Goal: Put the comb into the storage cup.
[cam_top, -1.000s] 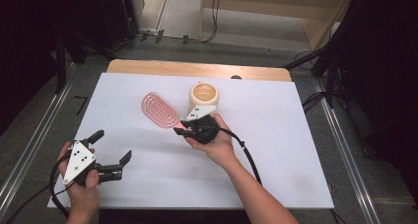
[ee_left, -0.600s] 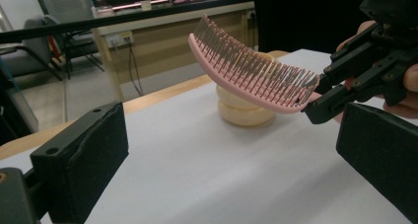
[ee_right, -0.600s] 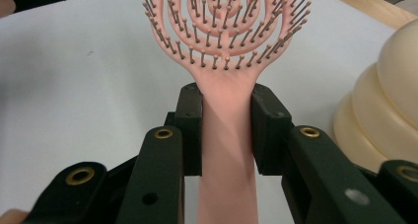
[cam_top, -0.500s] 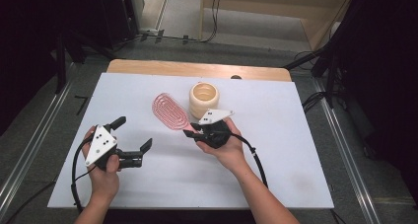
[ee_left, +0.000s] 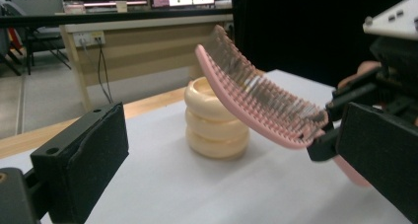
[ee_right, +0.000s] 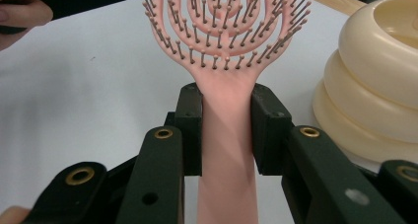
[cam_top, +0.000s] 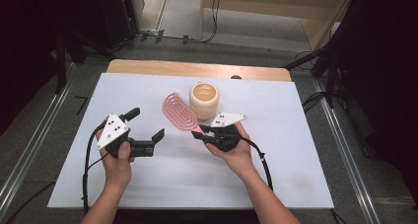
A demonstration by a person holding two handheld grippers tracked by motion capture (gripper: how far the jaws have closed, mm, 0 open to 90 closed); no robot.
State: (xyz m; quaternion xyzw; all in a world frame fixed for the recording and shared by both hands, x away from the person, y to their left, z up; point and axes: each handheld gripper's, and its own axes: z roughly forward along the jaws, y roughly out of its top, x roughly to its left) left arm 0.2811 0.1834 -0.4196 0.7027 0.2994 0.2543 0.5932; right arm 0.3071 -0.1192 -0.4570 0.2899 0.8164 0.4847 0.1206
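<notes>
Pink plastic vented hairbrush [cam_top: 178, 111]: lifted off the white table [cam_top: 296, 165], handle clamped between the right gripper [cam_top: 203, 131] jaws, head beside the cream ribbed ring-stacked cup [cam_top: 204, 99]. Left gripper [cam_top: 146, 129]: jaws wide, holding nothing, facing the brush. Pickup done; handover or placement apparently outstanding.

A cream ribbed pot [cam_top: 204, 100] stands upright on the white table [cam_top: 296, 174]; behind it, a wooden strip [cam_top: 148, 68] and floor cables [cam_top: 214, 17]
</notes>
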